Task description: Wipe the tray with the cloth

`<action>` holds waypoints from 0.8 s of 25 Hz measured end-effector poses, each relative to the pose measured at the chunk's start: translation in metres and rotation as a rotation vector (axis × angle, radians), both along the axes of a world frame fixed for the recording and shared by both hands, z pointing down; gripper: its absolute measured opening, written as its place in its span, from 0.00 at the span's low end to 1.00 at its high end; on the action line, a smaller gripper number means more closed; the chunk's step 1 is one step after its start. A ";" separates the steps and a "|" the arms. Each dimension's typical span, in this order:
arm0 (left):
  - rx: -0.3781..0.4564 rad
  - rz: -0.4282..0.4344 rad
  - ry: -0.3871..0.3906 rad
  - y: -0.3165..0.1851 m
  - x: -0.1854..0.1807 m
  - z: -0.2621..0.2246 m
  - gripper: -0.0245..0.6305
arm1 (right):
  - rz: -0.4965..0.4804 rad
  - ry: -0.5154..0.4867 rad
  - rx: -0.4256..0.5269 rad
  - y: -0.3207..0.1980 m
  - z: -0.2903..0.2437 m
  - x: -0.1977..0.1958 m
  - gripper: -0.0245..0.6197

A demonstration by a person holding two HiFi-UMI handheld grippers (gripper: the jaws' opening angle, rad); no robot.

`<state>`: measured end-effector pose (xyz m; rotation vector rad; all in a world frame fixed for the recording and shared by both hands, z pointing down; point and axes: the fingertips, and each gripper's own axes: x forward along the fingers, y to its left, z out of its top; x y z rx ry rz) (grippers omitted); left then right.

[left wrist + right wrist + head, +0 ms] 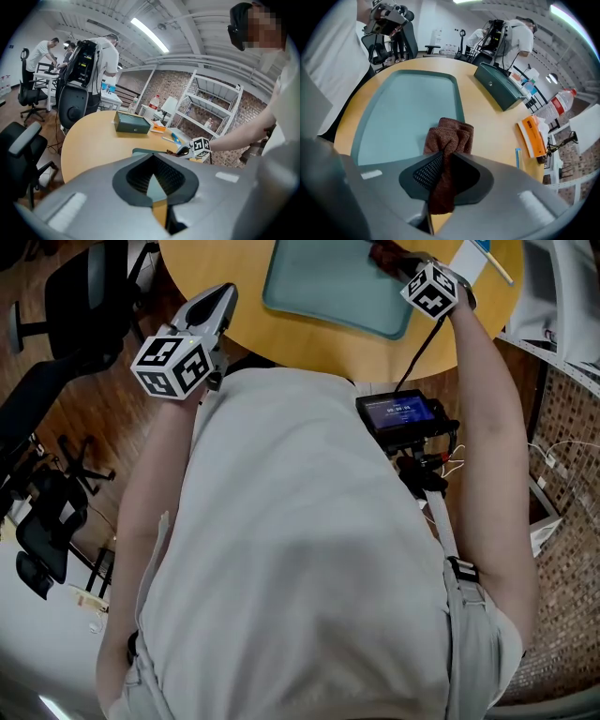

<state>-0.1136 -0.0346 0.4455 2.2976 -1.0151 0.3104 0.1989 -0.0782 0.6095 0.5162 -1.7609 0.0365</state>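
Observation:
A teal tray lies on the round wooden table; the right gripper view shows the tray bare, stretching away from the jaws. My right gripper is at the tray's right edge, shut on a folded brown cloth. The cloth bunches out past the jaw tips over the tray's near right corner. My left gripper is raised off the table's left edge, near my chest. Its jaws are shut with nothing between them, and they point across the table toward the right gripper.
A dark green box sits on the table beyond the tray. An orange packet, a blue pen and a bottle lie to the right. Office chairs, several people at desks and a white shelf surround the table.

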 end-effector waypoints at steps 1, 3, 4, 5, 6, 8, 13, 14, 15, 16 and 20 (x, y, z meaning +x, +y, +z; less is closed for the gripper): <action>0.002 0.000 0.002 -0.001 0.000 -0.001 0.04 | 0.005 -0.010 -0.004 0.003 -0.001 -0.001 0.14; 0.003 0.007 0.006 -0.003 0.001 0.000 0.04 | 0.001 -0.025 -0.014 0.010 -0.004 -0.004 0.14; 0.002 0.012 0.008 -0.005 0.002 0.001 0.04 | -0.003 -0.033 -0.021 0.015 -0.004 -0.005 0.14; 0.000 0.018 0.010 -0.006 0.004 0.003 0.04 | -0.004 -0.041 -0.031 0.020 -0.003 -0.007 0.14; -0.002 0.026 0.013 -0.008 0.007 0.005 0.04 | -0.004 -0.050 -0.041 0.026 -0.001 -0.009 0.14; -0.007 0.047 0.020 -0.011 0.014 0.010 0.04 | -0.002 -0.067 -0.063 0.040 0.004 -0.013 0.14; -0.011 0.106 0.030 -0.018 0.035 0.021 0.04 | -0.012 -0.096 -0.124 0.080 0.021 -0.024 0.14; -0.012 0.116 0.031 -0.019 0.038 0.024 0.04 | -0.014 -0.101 -0.131 0.087 0.024 -0.027 0.14; -0.013 0.125 0.031 -0.021 0.041 0.026 0.04 | -0.013 -0.108 -0.137 0.093 0.027 -0.031 0.14; -0.012 0.131 0.030 -0.024 0.042 0.027 0.04 | -0.012 -0.117 -0.144 0.098 0.030 -0.035 0.14; 0.019 0.122 0.000 -0.058 0.019 0.042 0.04 | -0.001 -0.121 -0.169 0.122 0.031 -0.031 0.14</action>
